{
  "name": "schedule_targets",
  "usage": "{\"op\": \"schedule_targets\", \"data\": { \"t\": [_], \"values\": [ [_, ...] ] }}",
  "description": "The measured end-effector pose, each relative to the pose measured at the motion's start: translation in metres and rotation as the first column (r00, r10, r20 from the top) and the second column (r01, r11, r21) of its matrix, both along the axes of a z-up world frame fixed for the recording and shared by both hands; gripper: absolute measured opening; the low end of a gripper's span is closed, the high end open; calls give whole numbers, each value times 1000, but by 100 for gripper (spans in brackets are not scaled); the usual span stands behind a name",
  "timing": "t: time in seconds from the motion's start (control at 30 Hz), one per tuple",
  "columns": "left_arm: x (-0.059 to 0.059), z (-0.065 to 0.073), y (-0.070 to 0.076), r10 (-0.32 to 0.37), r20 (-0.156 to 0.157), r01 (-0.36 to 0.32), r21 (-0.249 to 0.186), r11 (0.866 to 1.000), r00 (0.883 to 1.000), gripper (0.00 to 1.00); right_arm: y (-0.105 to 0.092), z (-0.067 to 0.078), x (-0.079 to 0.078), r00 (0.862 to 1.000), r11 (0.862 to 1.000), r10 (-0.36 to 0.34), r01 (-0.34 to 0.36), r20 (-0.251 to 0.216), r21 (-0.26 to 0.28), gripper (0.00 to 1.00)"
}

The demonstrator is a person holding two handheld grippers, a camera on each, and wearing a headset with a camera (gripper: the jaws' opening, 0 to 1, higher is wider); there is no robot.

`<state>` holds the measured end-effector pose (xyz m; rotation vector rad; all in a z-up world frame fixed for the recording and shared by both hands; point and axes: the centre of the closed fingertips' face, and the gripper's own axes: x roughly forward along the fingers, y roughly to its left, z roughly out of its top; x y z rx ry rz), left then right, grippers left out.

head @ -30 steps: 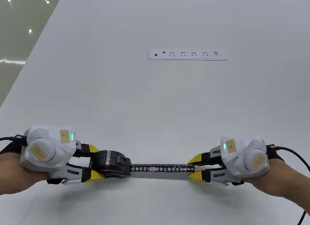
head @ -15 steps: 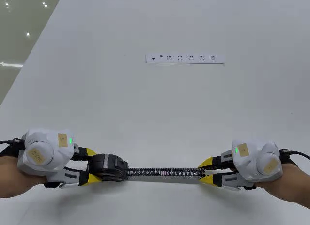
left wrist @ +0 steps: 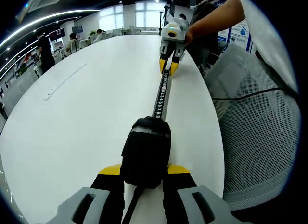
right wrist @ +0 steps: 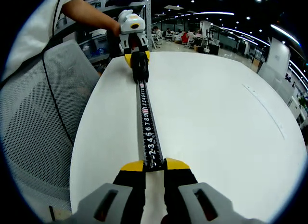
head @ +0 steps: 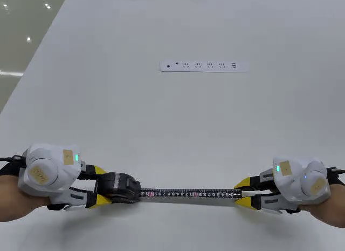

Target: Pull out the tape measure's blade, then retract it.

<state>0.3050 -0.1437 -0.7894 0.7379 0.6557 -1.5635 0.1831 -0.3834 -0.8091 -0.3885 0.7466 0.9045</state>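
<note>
A black tape measure case [head: 121, 187] lies low on the white table [head: 161, 121], and my left gripper [head: 101, 185] is shut on it; its yellow-tipped jaws clamp the case's sides [left wrist: 146, 151]. The dark numbered blade [head: 188, 194] runs out to the right, flat over the table. My right gripper [head: 243, 192] is shut on the blade's end [right wrist: 153, 164]. In the left gripper view the blade [left wrist: 162, 91] stretches away to the right gripper [left wrist: 169, 66]. In the right gripper view the blade [right wrist: 146, 120] leads to the case [right wrist: 139, 65] held by the left gripper [right wrist: 137, 57].
A white power strip [head: 202, 66] lies further back on the table, well away from the tape. A grey mesh chair [left wrist: 260, 137] stands by the table's edge. People sit at desks in the far background.
My right gripper has moved right with the blade's end, drawing more blade out of the case. The left gripper holds the case almost in place.
</note>
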Motion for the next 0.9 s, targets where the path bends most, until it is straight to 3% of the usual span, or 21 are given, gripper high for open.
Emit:
{"op": "schedule_targets", "data": {
  "t": [0.4, 0.9],
  "values": [
    [-1, 1, -1, -4, 4, 4, 1, 1000, 1000, 28, -20, -1, -11, 999, 999, -34, 34, -18, -14, 11],
    [-1, 0, -3, 5, 10, -5, 16, 1000, 1000, 29, -18, -9, -11, 998, 998, -57, 56, -36, -12, 13]
  ]
}}
